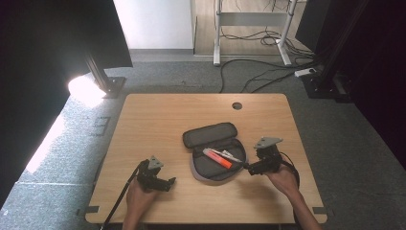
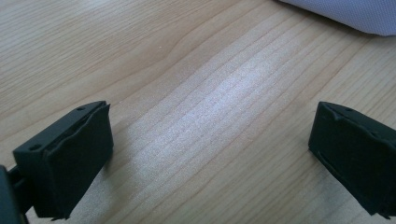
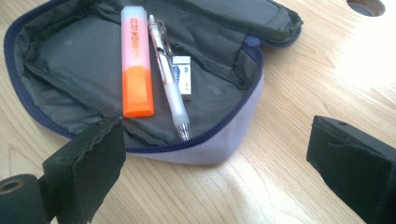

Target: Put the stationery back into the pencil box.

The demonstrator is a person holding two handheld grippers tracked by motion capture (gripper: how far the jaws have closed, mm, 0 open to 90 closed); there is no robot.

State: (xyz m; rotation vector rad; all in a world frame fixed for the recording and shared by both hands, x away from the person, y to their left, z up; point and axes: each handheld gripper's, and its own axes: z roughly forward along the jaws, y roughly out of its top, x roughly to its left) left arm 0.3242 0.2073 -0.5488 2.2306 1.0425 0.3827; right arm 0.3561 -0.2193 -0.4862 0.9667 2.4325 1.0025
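Observation:
An open pencil case (image 1: 214, 152) with a grey lining and a blue zip lies in the middle of the wooden table (image 1: 158, 120). Inside it (image 3: 70, 79) rest an orange highlighter (image 3: 137, 60), a clear pen (image 3: 169, 81) and a small white eraser (image 3: 183, 74); the highlighter (image 1: 218, 158) also shows from above. My right gripper (image 1: 245, 167) hovers just right of the case, jaws wide apart with nothing between them (image 3: 215, 163). My left gripper (image 1: 173, 182) rests near the front left, open over bare wood (image 2: 210, 154), with a corner of the case (image 2: 345, 11) beyond it.
A round cable hole (image 1: 237, 105) sits near the table's far edge. Beyond the table stand a desk frame (image 1: 251, 28) and floor cables (image 1: 268, 72). Dark curtains flank both sides, with a bright light (image 1: 85, 88) at the left.

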